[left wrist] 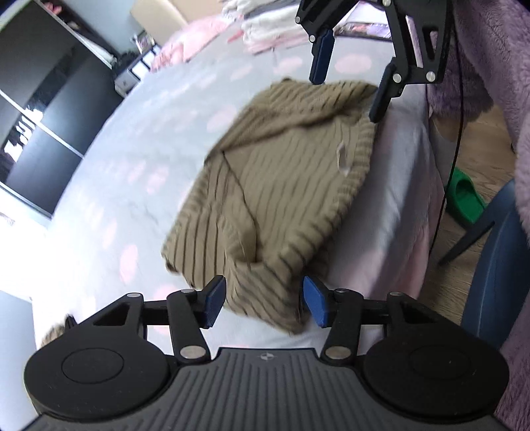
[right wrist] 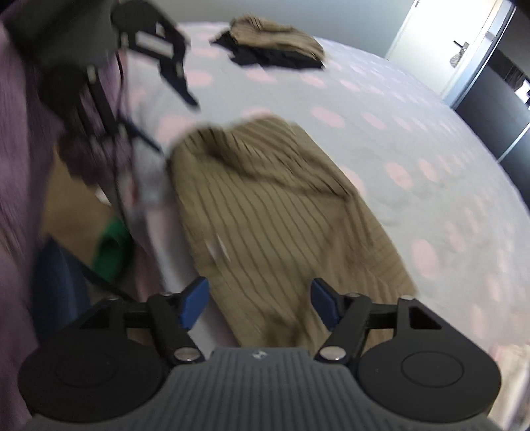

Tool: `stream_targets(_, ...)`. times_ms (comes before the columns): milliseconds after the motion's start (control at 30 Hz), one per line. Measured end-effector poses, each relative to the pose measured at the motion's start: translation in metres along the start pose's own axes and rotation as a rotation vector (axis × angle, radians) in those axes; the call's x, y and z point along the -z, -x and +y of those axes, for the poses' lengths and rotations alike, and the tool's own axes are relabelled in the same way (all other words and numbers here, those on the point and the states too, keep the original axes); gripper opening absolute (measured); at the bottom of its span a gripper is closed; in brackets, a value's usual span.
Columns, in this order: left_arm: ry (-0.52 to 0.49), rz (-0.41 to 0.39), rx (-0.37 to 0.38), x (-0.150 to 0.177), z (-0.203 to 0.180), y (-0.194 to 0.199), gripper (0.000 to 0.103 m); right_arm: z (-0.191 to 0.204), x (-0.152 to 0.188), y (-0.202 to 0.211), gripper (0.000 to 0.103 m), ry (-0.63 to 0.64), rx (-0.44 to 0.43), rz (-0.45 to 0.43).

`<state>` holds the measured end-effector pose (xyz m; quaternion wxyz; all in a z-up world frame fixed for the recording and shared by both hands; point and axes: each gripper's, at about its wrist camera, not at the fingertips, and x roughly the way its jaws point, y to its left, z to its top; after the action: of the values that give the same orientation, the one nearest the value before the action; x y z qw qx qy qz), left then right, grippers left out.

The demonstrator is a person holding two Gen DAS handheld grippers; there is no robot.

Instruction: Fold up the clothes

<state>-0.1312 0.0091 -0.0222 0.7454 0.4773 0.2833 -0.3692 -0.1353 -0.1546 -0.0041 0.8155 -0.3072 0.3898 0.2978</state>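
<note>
A tan ribbed sweater (left wrist: 281,185) lies folded near the edge of a bed with a grey, pink-dotted sheet (left wrist: 116,172). My left gripper (left wrist: 263,303) is open, and the sweater's near corner lies between its blue pads without being pinched. At the sweater's far end hangs my right gripper (left wrist: 351,79), also open. In the right wrist view, the same sweater (right wrist: 275,212) spreads out beneath my right gripper (right wrist: 260,303), whose pads stand wide apart over the cloth. The left gripper (right wrist: 172,116) appears blurred at the upper left, over the sheet (right wrist: 397,149).
A folded stack of tan and black clothes (right wrist: 275,46) lies farther up the bed. Pink and white clothes (left wrist: 265,30) are piled at its far side. A green slipper (left wrist: 463,195) and a blue chair (left wrist: 497,265) are on the wooden floor beside the bed. A purple fleece sleeve (left wrist: 497,66) hangs at the right.
</note>
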Motion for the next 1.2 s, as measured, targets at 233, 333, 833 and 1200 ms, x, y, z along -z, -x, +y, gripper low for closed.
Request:
stream_targets(233,-0.009,0.081,0.015,-0.001,0.004,-0.024,0.054,-0.004,0.037,-0.015,0.082,-0.001,0.084,0.103)
stream_targets(333,0.010,0.091,0.019,-0.004,0.007,-0.035,0.054,0.004,0.045,-0.029,0.081,0.072,0.127,0.138)
stream_targets(833,-0.503,0.011,0.001,0.017,-0.044,-0.031,0.009,0.009,0.042,-0.031,0.009,0.136,0.102,0.126)
stream_targets(1200,-0.431,0.037,0.048,0.025,-0.045,-0.053,0.018,0.015,0.050,-0.041,0.038,0.182,0.042,0.176)
